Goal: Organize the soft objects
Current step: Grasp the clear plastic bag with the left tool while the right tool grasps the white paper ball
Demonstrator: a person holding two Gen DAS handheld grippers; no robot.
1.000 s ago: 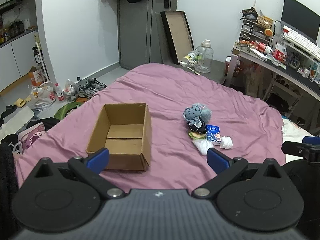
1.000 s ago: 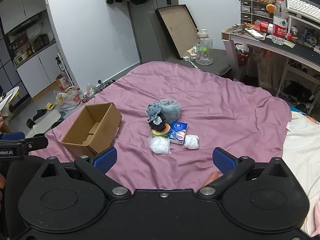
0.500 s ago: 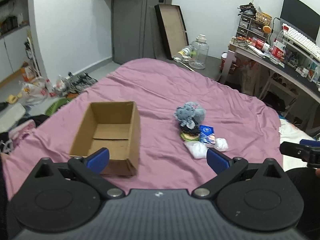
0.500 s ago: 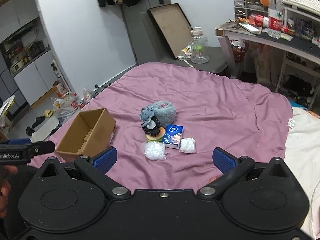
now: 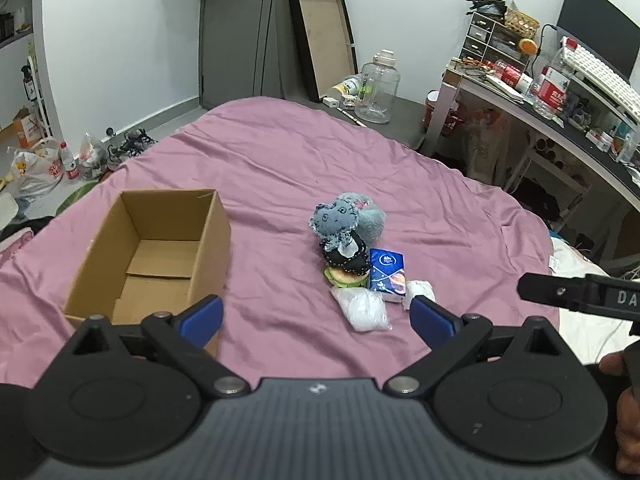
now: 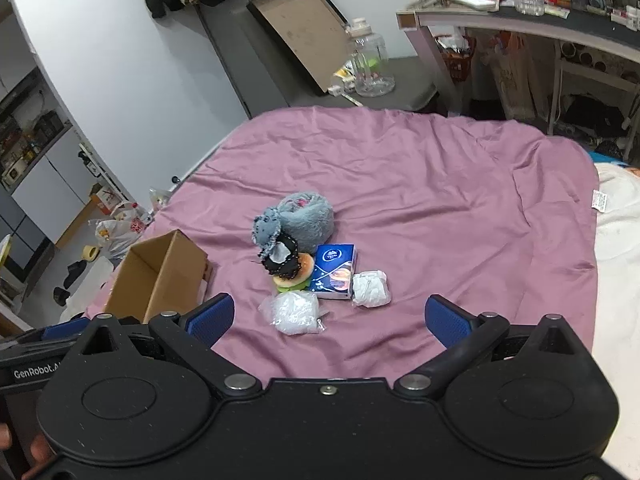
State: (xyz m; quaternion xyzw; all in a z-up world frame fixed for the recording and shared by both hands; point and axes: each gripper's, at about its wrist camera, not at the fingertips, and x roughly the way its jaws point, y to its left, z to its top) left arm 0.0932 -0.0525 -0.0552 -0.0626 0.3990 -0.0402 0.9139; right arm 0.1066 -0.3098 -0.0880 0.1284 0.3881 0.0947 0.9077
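Both grippers, left (image 5: 316,316) and right (image 6: 328,318), are hovering wide open and empty over the purple bed (image 6: 440,184), soft pile (image 6: 308,256) sitting right of the empty cardboard box (image 5: 160,248); best approaching the nearest white bundle (image 6: 296,314) low, closing gently.

big clear plastic water jug (image 5: 377,88) on the floor, beside a black-framed board (image 5: 323,42) leaning against the wall, cluttered desk (image 5: 560,120) nearby.
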